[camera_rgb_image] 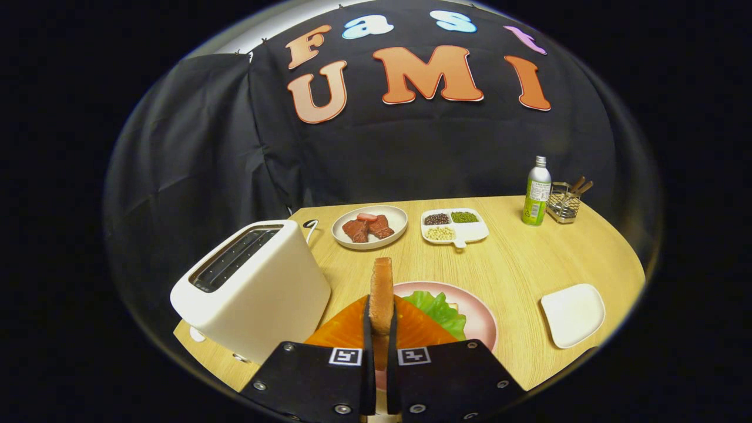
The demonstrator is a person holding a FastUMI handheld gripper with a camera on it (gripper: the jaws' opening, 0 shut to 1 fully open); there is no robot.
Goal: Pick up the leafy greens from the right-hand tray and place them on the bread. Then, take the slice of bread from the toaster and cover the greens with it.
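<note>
Gripper [380, 329] clamped on toast slice [382, 294], both fingers pressing its faces, slice upright on edge. Just beyond and below: pink plate [484, 320] with lettuce leaf [439, 310]. Toaster [252, 288] sits left of fingers; white tray [573, 314] right.

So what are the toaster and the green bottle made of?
The toaster looks like smooth matte cream plastic: soft, even shading, no sharp glints; painted metal is possible. The bottle looks like metal with a printed wrap, judging by its silvery neck and cap. The gripper is shut on the bread, whose browned, crumbly edge looks like real toast or foam.
</note>
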